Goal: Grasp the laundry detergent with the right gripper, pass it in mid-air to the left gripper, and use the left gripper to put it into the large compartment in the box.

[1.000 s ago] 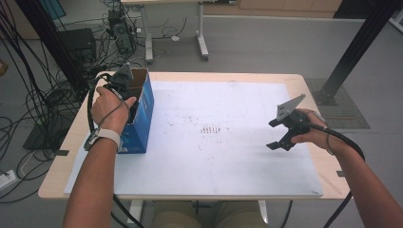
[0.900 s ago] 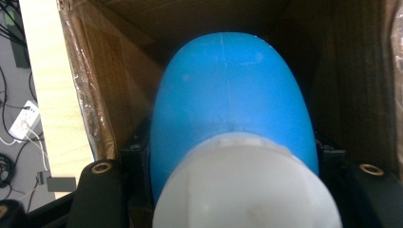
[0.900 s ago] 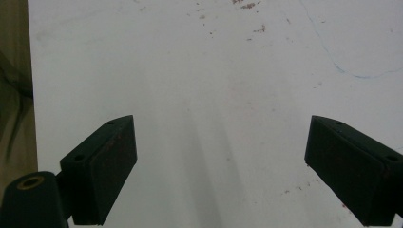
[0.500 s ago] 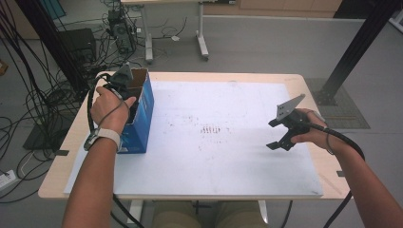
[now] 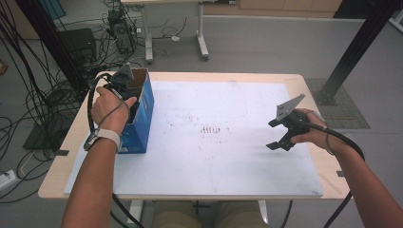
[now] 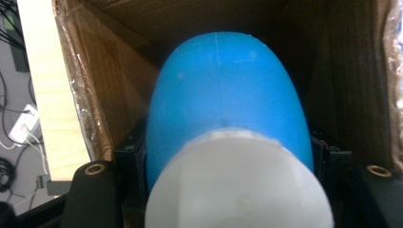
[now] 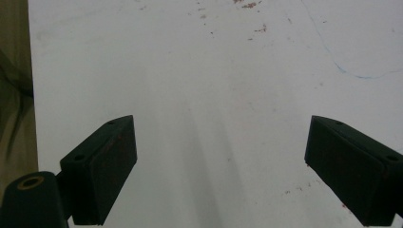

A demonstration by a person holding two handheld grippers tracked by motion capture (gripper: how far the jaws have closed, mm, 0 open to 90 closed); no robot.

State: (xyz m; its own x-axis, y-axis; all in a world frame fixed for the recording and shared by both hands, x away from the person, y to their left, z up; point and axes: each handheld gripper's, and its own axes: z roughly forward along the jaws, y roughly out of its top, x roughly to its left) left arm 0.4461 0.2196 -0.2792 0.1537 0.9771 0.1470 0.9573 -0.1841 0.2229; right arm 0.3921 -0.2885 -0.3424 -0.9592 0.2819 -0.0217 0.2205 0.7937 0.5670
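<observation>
Inside the cardboard box (image 6: pixel 119 95), the left gripper (image 5: pixel 124 85), jaws just easing apart, brackets the blue-and-white egg-shaped object (image 6: pixel 228 133), long axis running straight ahead, while the right gripper (image 7: pixel 218 166) gapes empty.

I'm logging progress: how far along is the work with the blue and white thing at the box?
Done: the left gripper is down in the open cardboard box. In hand: the blue and white object sits between its jaws, which have just been opening. Left: pulling that hand out. The right gripper hangs open over the white mat.
</observation>
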